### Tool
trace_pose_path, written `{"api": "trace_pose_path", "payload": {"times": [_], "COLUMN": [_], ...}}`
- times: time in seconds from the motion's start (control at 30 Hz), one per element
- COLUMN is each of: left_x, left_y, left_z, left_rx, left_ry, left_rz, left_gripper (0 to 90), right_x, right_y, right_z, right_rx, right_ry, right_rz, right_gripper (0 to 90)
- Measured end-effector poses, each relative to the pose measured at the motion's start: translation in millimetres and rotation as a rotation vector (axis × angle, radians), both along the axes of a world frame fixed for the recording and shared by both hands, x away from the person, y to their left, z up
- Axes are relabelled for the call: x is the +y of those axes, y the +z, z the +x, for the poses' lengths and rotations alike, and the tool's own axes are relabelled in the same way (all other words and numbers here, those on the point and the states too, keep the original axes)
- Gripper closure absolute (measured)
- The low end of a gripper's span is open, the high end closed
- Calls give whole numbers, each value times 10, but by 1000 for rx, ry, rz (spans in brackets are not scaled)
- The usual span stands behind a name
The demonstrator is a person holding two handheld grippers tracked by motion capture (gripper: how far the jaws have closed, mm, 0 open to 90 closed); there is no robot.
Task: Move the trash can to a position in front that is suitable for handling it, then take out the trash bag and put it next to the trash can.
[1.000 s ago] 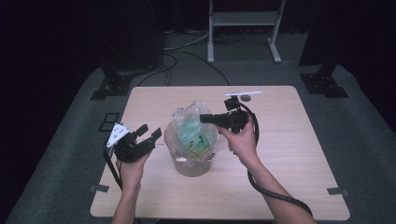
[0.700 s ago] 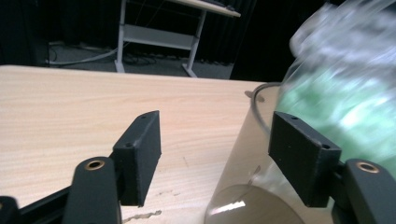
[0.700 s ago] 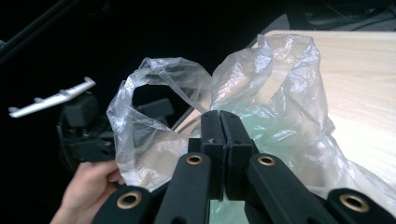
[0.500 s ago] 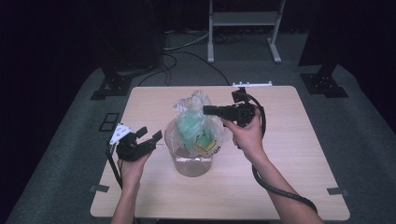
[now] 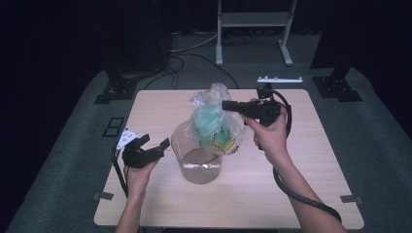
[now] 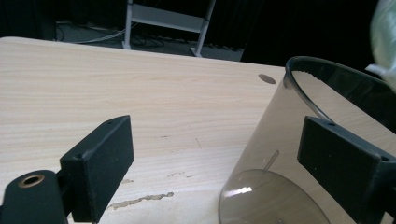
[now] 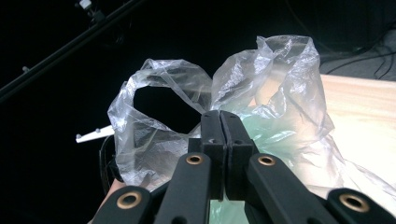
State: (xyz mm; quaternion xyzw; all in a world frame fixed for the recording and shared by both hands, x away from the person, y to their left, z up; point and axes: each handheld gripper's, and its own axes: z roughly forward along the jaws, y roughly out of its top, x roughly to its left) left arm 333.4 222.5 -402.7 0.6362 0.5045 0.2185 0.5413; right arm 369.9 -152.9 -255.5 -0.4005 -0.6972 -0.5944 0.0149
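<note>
In the high view, the wooden table (image 5: 311, 194) occupies the centre of the frame. A clear plastic container (image 5: 198, 158) stands upright near its middle. The right gripper (image 5: 227, 105), upper centre-right, has its jaws pressed together on the thin film of a clear plastic bag (image 5: 214, 119) with green contents and a yellow label; the bag hangs above the container's right rim, its lower end at or just inside the opening (contact with the rim cannot be determined). In the right gripper view, the bag film (image 7: 280, 84) bunches around the pinched jaws in two loops.

The left gripper (image 5: 165, 145), lower left of the high view, is spread wide just beside the container's left wall. In the left gripper view, the container (image 6: 275, 154) stands in front of the right-hand jaw, partly obstructing it.

Beyond the table's far edge: a white metal stand (image 5: 255, 22) at top centre, loose cables (image 5: 189, 48) on the floor, and a small white bracket (image 5: 279, 79).
</note>
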Motion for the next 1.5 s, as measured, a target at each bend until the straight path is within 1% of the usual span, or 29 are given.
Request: {"api": "trace_pose_path", "payload": {"times": [0.1, 0.2, 0.27, 0.5, 0.57, 0.63, 0.73, 0.8, 0.93, 1.1, 1.3, 1.37, 1.5], "left_x": [18, 36, 31, 11, 12, 8, -6, -10, -8, 1, -23, -26, -28], "left_y": [-3, 6, 11, -25, -25, -22, -19, -12, 8, 6, 4, -4, -18], "left_z": [3, -1, -3, 26, 26, 26, 25, 23, 16, 15, 17, 20, 28], "left_rx": [5, 4, 0, 12, 11, 11, 9, 7, -1, 1, 4, 6, 10], "left_ry": [10, 11, 10, 5, 6, 2, -4, -7, -8, -8, -11, -10, -10], "left_rz": [5, -16, -8, -3, -8, -2, -7, -2, -6, -24, -18, -23, -22], "left_gripper": [77, 77, 77, 77, 77, 77, 77, 77, 77, 77, 77, 77, 77], "right_x": [-109, -212, -277, -497, -569, -635, -730, -782, -852, -888, -953, -980, -1032], "right_y": [59, 89, 95, 66, 52, 41, 17, 0, -27, -54, -116, -149, -219], "right_z": [-4, -11, -16, -17, -11, -4, 4, 8, 24, 47, 61, 68, 91], "right_rx": [-11, -21, -21, -13, -9, -5, -2, 3, 15, 21, 31, 36, 49], "right_ry": [-20, -41, -53, -91, -103, -118, -142, -157, -178, -188, -204, -209, -221], "right_rz": [7, 9, 8, 14, 18, 18, 24, 23, 27, 25, 25, 29, 32], "right_gripper": [900, 900, 900, 900, 900, 900, 900, 900, 900, 900, 899, 899, 899]}}
